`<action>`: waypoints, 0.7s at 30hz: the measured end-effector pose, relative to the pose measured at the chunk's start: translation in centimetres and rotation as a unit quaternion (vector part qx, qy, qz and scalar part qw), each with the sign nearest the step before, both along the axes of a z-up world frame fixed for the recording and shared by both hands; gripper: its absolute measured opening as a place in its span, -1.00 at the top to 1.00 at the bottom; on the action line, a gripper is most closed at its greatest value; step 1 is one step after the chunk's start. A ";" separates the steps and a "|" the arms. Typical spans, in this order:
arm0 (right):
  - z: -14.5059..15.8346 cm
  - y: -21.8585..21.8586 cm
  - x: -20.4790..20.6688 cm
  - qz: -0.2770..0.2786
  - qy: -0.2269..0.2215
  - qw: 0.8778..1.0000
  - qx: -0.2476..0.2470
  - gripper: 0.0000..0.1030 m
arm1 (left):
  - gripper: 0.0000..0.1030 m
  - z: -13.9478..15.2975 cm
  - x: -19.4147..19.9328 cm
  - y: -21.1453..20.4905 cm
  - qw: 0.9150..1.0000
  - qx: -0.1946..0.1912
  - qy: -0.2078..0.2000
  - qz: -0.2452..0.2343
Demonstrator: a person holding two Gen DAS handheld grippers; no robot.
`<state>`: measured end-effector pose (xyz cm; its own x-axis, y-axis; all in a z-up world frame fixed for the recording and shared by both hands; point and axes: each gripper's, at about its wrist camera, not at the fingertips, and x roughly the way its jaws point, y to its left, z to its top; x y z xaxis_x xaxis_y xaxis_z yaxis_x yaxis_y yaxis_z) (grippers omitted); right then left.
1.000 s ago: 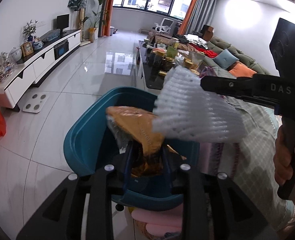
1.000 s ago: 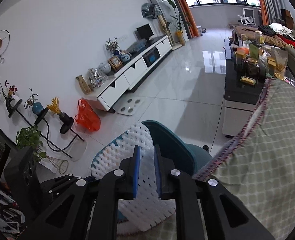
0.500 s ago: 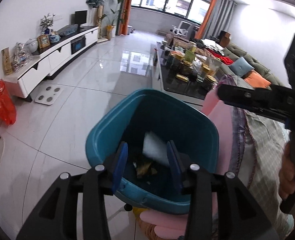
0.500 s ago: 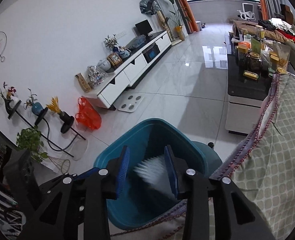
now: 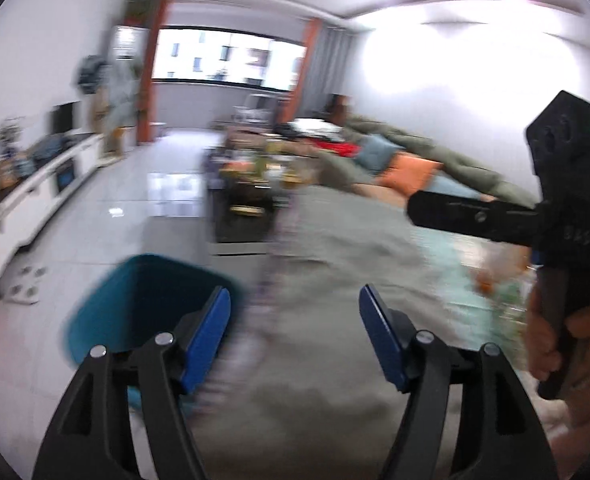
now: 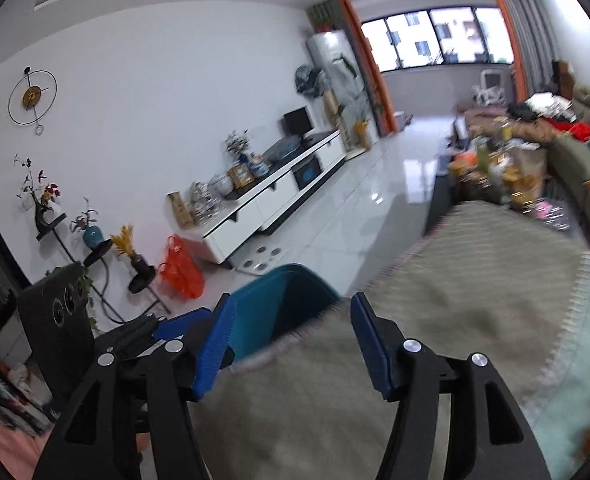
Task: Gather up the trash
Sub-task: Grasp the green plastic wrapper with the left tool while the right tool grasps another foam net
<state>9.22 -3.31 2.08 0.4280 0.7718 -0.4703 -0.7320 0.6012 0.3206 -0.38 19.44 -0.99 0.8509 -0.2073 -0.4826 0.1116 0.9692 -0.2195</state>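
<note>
Standing on the pale tiled floor (image 6: 335, 216), the teal trash bin (image 5: 135, 300) is seen low and left in the left wrist view, its near rim cut off behind the left gripper (image 5: 295, 336) and its inside too dark and blurred for any contents to be made out. In the right wrist view the same bin is half hidden by the edge of a grey-green checked cloth (image 6: 475, 280), which covers the surface beside it. The left gripper's blue pads are spread apart and widening, with nothing between them; only blurred cloth is seen through the gap. The right gripper (image 6: 291, 340) is likewise parted and opening, empty, with the bin's rim and the cloth's fringe seen beyond it. The right gripper's black body is held by a hand (image 5: 567, 340) at the right edge of the left wrist view, partly cut off. Farther off, a dark coffee table (image 5: 243, 200) crowded with items too smeared to be named, a green sofa (image 5: 435, 160) with an orange cushion (image 5: 411, 172), and a white TV cabinet (image 6: 275, 196) are shown. An orange plastic bag (image 6: 179, 268) is seen on the floor beside that cabinet.
</note>
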 end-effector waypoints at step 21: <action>-4.4 -23.6 -7.2 -0.234 0.019 0.970 -0.061 -0.31 | -0.33 -4.4 3.1 -22.1 0.965 0.040 0.062 -0.253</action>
